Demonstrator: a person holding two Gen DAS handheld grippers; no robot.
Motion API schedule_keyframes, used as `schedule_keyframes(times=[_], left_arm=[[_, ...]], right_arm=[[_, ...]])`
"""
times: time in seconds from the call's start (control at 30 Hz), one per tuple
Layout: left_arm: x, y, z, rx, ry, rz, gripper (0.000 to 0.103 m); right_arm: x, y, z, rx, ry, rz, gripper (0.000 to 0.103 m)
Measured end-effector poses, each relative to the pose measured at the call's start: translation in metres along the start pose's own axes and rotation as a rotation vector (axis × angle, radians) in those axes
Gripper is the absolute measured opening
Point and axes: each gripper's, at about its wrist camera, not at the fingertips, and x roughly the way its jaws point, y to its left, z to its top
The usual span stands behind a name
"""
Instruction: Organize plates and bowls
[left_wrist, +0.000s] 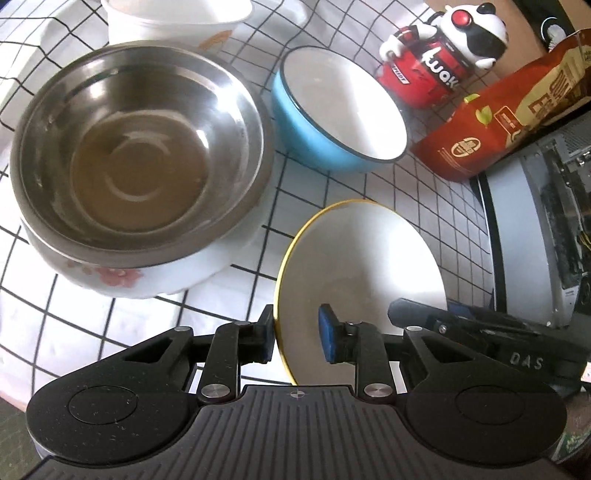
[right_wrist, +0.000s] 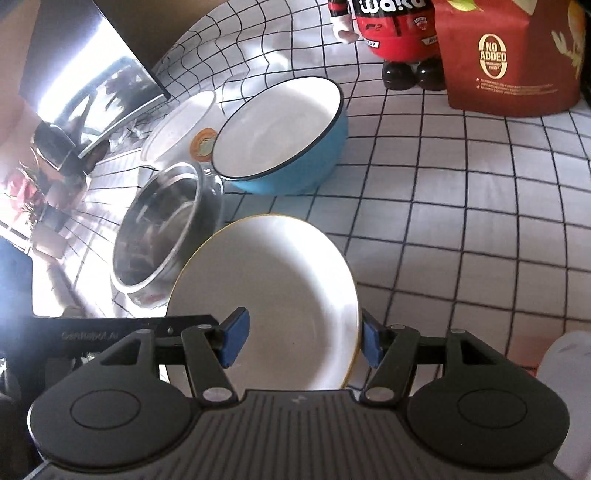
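Observation:
A white plate with a yellow rim (left_wrist: 362, 258) (right_wrist: 280, 280) hangs tilted above the cloth, between both tools. My left gripper (left_wrist: 297, 332) is shut on its left rim, one finger outside the edge and the blue pad on the inner face. My right gripper (right_wrist: 303, 341) is shut on the opposite rim, with the right pad at the edge. Behind the plate a steel bowl (left_wrist: 136, 147) (right_wrist: 162, 225) sits nested in a white flowered bowl (left_wrist: 122, 277). A blue bowl with a white inside (left_wrist: 332, 110) (right_wrist: 280, 122) stands upright beside it. A white bowl with an orange label (left_wrist: 166, 22) (right_wrist: 181, 129) is further back.
A white tablecloth with a black grid (right_wrist: 461, 221) covers the table. At the back stand a red and black mascot figure (left_wrist: 424, 70) (right_wrist: 391, 33) and a red-brown bag (left_wrist: 498, 122) (right_wrist: 509, 55). A grey computer case (left_wrist: 535, 221) borders the right edge. A dark screen (right_wrist: 92, 74) leans at the far left.

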Motion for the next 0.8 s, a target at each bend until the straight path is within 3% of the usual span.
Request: schedule_keyframes(times=[0.2,0.4,0.57,0.7,0.8], left_arm=[[-0.013,0.002,0.005,0.047,0.033,-0.010,0.024],[-0.057,0.004,0.051,0.172,-0.076,-0.056,0.025],[-0.045,-0.003,0.106,0.305,-0.112,-0.027,0.025],[-0.030,-0.005,0.142,0.408,-0.129,-0.029,0.025],[-0.014,-0.002,0.167,0.422,-0.124,-0.057,0.025]], right_arm=[[-0.002,-0.003,0.003,0.039,-0.033,-0.016,0.064],[-0.030,0.005,0.024,0.030,-0.175,-0.139,0.075],[-0.033,0.020,0.049,0.030,-0.239,-0.308,0.082],[-0.022,0.052,0.073,-0.037,-0.232,-0.451,0.082],[-0.014,0.076,0.089,-0.105,-0.217,-0.471,0.084]])
